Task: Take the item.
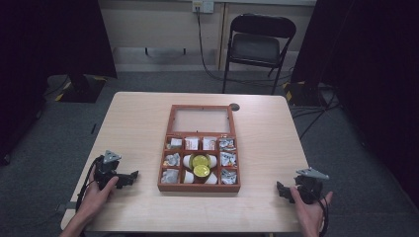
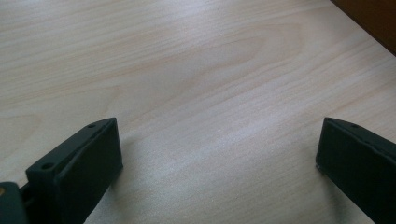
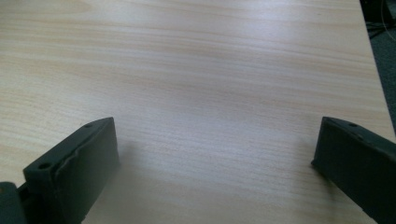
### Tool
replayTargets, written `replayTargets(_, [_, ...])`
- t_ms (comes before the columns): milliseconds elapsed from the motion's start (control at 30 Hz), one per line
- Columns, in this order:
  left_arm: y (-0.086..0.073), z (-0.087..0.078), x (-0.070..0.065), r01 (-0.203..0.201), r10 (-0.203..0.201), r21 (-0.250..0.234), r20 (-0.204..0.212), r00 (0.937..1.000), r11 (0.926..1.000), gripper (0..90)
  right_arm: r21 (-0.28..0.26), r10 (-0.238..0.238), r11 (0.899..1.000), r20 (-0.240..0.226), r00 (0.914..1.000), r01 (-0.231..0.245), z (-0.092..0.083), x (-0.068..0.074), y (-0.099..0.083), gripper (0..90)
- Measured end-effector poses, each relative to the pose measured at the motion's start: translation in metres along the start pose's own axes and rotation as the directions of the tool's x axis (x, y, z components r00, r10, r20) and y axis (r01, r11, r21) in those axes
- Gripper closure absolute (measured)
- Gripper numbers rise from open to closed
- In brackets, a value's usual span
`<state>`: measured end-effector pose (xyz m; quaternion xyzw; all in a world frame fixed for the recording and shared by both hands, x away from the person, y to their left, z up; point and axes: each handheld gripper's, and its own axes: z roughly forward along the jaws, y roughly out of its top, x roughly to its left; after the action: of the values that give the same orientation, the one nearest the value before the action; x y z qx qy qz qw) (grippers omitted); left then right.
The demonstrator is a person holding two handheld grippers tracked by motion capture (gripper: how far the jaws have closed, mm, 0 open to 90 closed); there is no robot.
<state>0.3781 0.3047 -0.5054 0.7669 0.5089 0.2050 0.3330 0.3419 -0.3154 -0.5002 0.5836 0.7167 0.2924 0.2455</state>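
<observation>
Spread wide apart, the black fingers [image 2: 74, 172] of the left gripper [image 2: 217, 158] rest low over bare tabletop with nothing between them; a dark brown corner of the wooden box [image 2: 373, 21] cuts into the upper right of the left gripper view. Equally parted and empty are the fingers [image 3: 70, 170] of the right gripper [image 3: 215, 156], which face pale wood grain, with the table's edge and dark floor at the far right of the right gripper view.

From the high view, the left gripper [image 1: 129, 177] lies well to the left of the wooden box [image 1: 200, 148], near the front of the table [image 1: 133, 123], held by the person's left hand [image 1: 96, 195]; its grey three-cornered plate sits on top. The right gripper [image 1: 282, 190] lies well to the right of the box, close to the table's right front corner, gripped by the right hand [image 1: 309, 210].

The box sits at the table's middle, lid [image 1: 201, 120] swung open and lying flat behind it (its panel looks clear or pale). Inside, small compartments hold wrapped sachets [image 1: 228, 159] along both sides and the back row, while the central compartments carry white pots, two showing yellow tops [image 1: 200, 166]. What the packets contain is too small to tell.

Beyond the box, past the table's far edge, stands a black folding chair [image 1: 257, 47] against the wall, with a cable [image 1: 205, 54] trailing down beside it.
</observation>
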Motion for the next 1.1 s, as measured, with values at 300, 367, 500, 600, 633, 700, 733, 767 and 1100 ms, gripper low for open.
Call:
replayTargets(300, [0.000,0.000,0.000,0.001,-0.001,0.000,0.001,1.0000,1.0000,0.0,-0.003,0.046,0.999,0.044,0.9980,-0.046,-0.002,0.003,-0.002,0.0])
replayTargets(367, [0.000,0.000,0.000,0.001,-0.001,0.000,0.001,1.0000,1.0000,0.0,-0.001,0.040,0.999,0.032,0.9987,-0.039,-0.002,0.002,-0.001,0.0])
replayTargets(500, [0.000,0.000,0.000,0.001,-0.001,0.000,0.001,1.0000,1.0000,0.0,-0.027,0.051,0.998,0.019,0.9985,-0.050,-0.007,0.001,0.000,17.4])
replayTargets(600, [0.000,0.000,0.000,0.001,-0.001,0.000,0.001,1.0000,1.0000,0.0,-0.038,0.061,0.997,-0.019,0.9979,-0.062,-0.009,0.000,0.000,15.5])
replayTargets(633, [0.000,0.000,0.000,0.001,-0.001,0.000,0.001,1.0000,1.0000,0.0,-0.038,0.061,0.997,-0.019,0.9979,-0.062,-0.009,0.000,0.000,15.5])
replayTargets(700, [0.000,0.000,0.000,0.001,-0.001,0.000,0.001,1.0000,1.0000,0.0,-0.038,0.047,0.998,-0.017,0.9987,-0.048,-0.009,0.002,0.001,14.2])
replayTargets(733, [0.000,0.000,0.000,0.001,-0.001,0.000,0.001,1.0000,1.0000,0.0,-0.037,0.041,0.998,-0.024,0.9989,-0.042,-0.008,0.004,0.001,14.5])
replayTargets(767, [0.000,0.000,0.000,0.001,-0.001,0.000,0.001,1.0000,1.0000,0.0,-0.034,0.036,0.999,-0.025,0.9990,-0.037,-0.008,0.005,0.002,14.7])
replayTargets(1100, [0.000,0.000,0.000,0.001,-0.001,0.000,0.001,1.0000,1.0000,0.0,-0.067,0.028,0.997,-0.063,0.9977,-0.032,-0.013,0.014,0.008,21.5])
